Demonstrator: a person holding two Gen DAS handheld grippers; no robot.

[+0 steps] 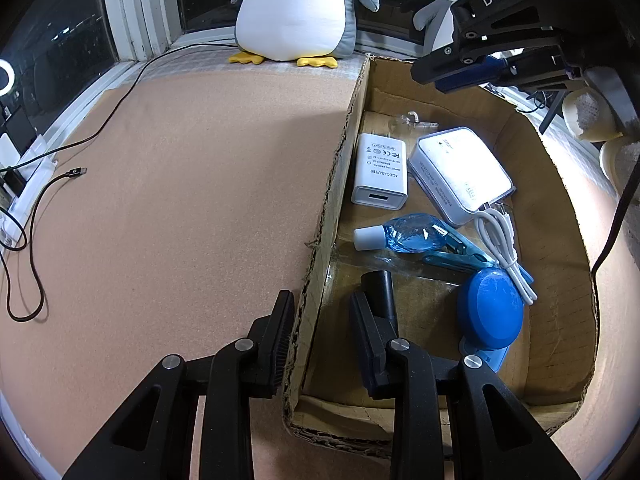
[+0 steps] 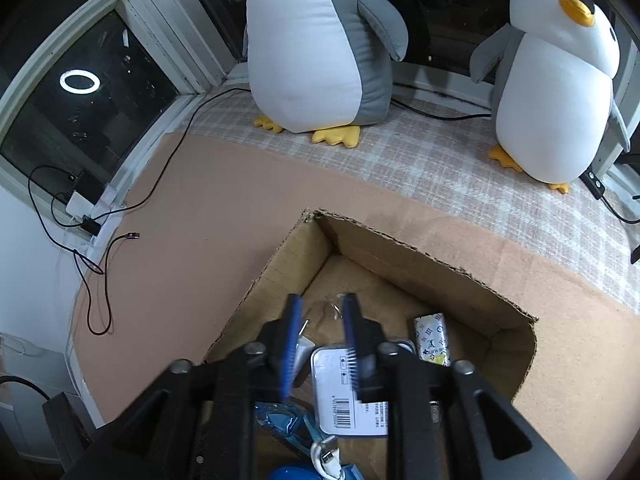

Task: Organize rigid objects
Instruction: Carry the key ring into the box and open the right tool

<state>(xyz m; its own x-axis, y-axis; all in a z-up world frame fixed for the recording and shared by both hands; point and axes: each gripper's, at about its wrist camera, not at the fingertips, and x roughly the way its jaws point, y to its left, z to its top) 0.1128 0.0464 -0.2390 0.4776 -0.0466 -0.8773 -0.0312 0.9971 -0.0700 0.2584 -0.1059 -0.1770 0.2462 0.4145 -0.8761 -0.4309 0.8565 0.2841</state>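
Both grippers spread, empty; patterned lighter only in right view.

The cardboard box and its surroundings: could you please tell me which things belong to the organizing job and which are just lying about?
Job: cardboard box, white adapter, white device, blue bottle, blue disc, white cable.

Lying about: large plush penguin, small plush penguin, black cable.

The mat left of the cardboard box lies bare, crossed only by a black cable at its far left edge. Inside the box, a white charger, a white case, a blue bottle, a coiled white cord and a blue disc crowd the middle. Bare floor shows along the box's near wall and far end, and two plush penguins block the far side.
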